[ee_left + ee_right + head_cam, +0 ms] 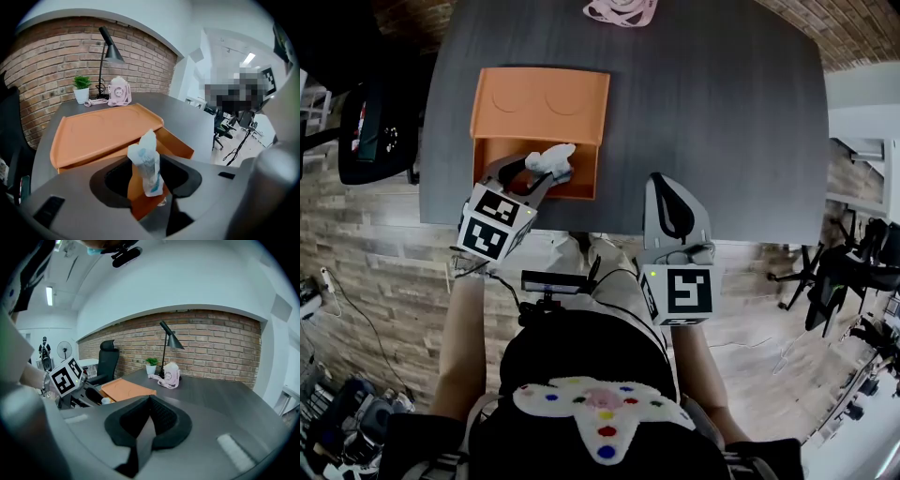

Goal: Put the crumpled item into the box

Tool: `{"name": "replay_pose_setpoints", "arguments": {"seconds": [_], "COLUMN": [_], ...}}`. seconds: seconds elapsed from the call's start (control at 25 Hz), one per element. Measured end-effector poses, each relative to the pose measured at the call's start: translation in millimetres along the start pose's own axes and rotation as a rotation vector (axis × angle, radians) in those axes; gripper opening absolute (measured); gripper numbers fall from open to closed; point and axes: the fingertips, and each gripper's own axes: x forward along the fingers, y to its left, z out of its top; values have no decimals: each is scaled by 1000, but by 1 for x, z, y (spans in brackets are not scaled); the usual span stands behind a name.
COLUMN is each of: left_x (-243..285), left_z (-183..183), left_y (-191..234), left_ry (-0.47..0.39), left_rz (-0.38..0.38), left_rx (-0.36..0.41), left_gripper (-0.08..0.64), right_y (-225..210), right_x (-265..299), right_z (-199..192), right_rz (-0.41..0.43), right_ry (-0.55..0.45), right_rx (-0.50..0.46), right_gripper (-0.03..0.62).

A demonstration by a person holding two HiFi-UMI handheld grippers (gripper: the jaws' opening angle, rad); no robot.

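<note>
A crumpled white item with blue print [146, 159] stands upright between the jaws of my left gripper [148, 182]. Dark gaps show on both sides of it, so the jaws stand apart and do not press it. In the head view this left gripper [549, 172] and the crumpled item [553, 157] hover over the open compartment of the orange box [584, 178], whose flat lid [539, 103] lies folded back toward the far side. My right gripper [668, 190] is shut and empty at the table's near edge, right of the box; its jaws meet in the right gripper view [149, 420].
A pink-and-white object [621, 11] lies at the table's far edge, with a black desk lamp [108, 51] and a small potted plant [81, 89] beside it. A black office chair [380, 131] stands left of the grey table [722, 112].
</note>
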Motion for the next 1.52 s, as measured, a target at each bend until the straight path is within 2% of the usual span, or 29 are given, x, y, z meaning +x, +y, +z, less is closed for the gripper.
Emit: {"name": "replay_pose_setpoints", "arguments": {"seconds": [0.24, 0.44, 0.68, 0.72, 0.84, 0.92, 1.2, 1.52], "left_x": [-1, -11, -33, -38, -52, -63, -116, -174], "left_z": [1, -1, 8, 9, 14, 19, 41, 55], "left_y": [-1, 5, 7, 6, 6, 7, 3, -14], "left_ry": [-8, -38, -135, -149, -193, -230, -363, -462], "left_rz": [28, 65, 124, 137, 186, 217, 336, 432], "left_rx": [3, -20, -45, -39, -36, -49, -80, -95], "left_gripper": [215, 230, 228, 213, 72, 34, 9, 6], "right_y": [-1, 3, 9, 11, 18, 21, 38, 58], "right_x": [-1, -1, -2, -2, -1, -1, -9, -21], "right_z": [-3, -3, 2, 3, 9, 13, 28, 48], "right_rz": [4, 21, 60, 71, 102, 113, 192, 274], "right_ry": [-3, -4, -17, -19, -31, -44, -84, -147], "right_rx": [19, 9, -13, -23, -49, -46, -91, -120], "right_gripper": [9, 9, 9, 9, 9, 9, 9, 9]}}
